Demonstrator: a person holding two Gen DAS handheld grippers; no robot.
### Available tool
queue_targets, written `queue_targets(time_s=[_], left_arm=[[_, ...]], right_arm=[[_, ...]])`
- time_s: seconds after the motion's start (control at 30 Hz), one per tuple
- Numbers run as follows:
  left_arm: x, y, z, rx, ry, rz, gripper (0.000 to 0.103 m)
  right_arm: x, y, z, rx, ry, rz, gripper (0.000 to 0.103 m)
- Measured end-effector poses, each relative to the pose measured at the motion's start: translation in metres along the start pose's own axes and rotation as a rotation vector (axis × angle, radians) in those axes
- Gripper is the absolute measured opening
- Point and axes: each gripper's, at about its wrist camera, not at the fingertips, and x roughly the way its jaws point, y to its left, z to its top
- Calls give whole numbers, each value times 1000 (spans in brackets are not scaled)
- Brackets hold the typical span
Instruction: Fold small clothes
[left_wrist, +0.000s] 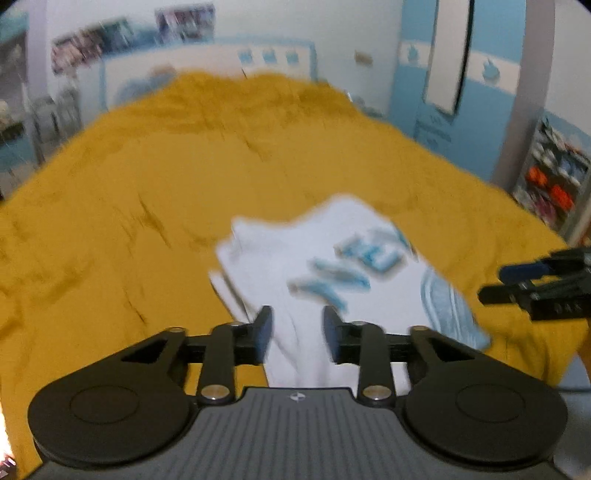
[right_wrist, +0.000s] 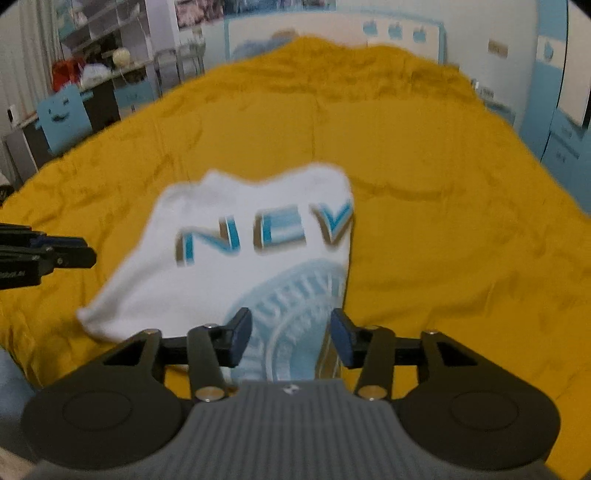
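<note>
A folded white cotton T-shirt with blue lettering (left_wrist: 325, 273) lies on the mustard-yellow bedspread (left_wrist: 147, 192), just beyond both grippers. The left gripper (left_wrist: 297, 332) and right gripper (right_wrist: 291, 338) stand partly open, gripping nothing.

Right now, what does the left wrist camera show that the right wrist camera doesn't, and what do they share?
Only the left wrist view shows the stacked folded edges on the garment's left side and a shelf of colourful items at the far right.

Only the right wrist view shows the blue smiley-face chair and a cluttered desk at the far left.

Both show the white shirt with blue lettering on the mustard bedspread, and the left gripper and right gripper, fingers apart over it.
</note>
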Motion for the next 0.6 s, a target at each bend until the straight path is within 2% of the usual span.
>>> queue_targets(time_s=[0.03,0.07,0.13,0.2,0.27,0.3,0.43,0.5,0.6], left_arm=[[-7,-2,6,0,-37,22,59],[-13,-5,10,4,-75,37,63],[-25,-9,18,10,-140,67,81],[-38,-16,20,5,-206,92,91],[-52,-22,17,1,-282,111,93],[-56,-26,16,2,-298,125,102],[-72,-36,9,-33,-347,196,103],[-79,-39,5,-39,-370,206,103],[-85,-44,0,-36,-356,207,103]], right_arm=[[-8,2,5,0,-30,-5,57],[-16,4,10,0,-60,-11,59],[-32,8,18,0,-114,-20,67],[-46,14,23,1,-161,-27,73],[-62,21,24,-1,-210,-32,81],[-70,24,23,-3,-233,-35,82],[-95,38,13,-15,-305,-59,82],[-102,44,4,-18,-319,-60,82],[-107,50,-7,-16,-326,-52,82]])
